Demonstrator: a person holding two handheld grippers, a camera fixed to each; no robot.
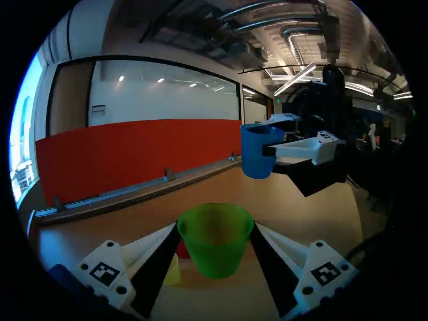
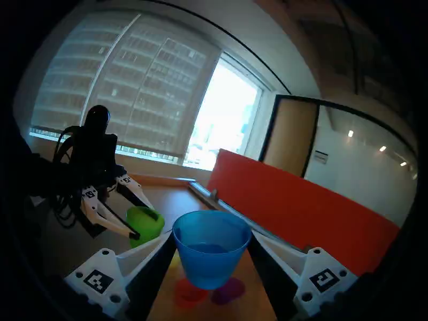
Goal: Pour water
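Note:
My left gripper (image 1: 215, 247) is shut on a green cup (image 1: 215, 245), held upright above the wooden table (image 1: 299, 208). Farther off at the upper right hangs a blue cup (image 1: 257, 150), upright, clamped in the right gripper (image 1: 299, 152). In the right gripper view my right gripper (image 2: 212, 251) is shut on the blue cup (image 2: 211, 247), which holds a little water. The green cup (image 2: 144, 224) and the left gripper (image 2: 115, 214) show lower and to the left, with a dark-clad person behind them.
A red cup (image 1: 183, 250) and a yellow cup (image 1: 172, 270) stand on the table under the green cup. Red (image 2: 190, 293) and purple (image 2: 229, 291) cups lie below the blue cup. A red partition (image 1: 139, 155) runs along the table's far edge.

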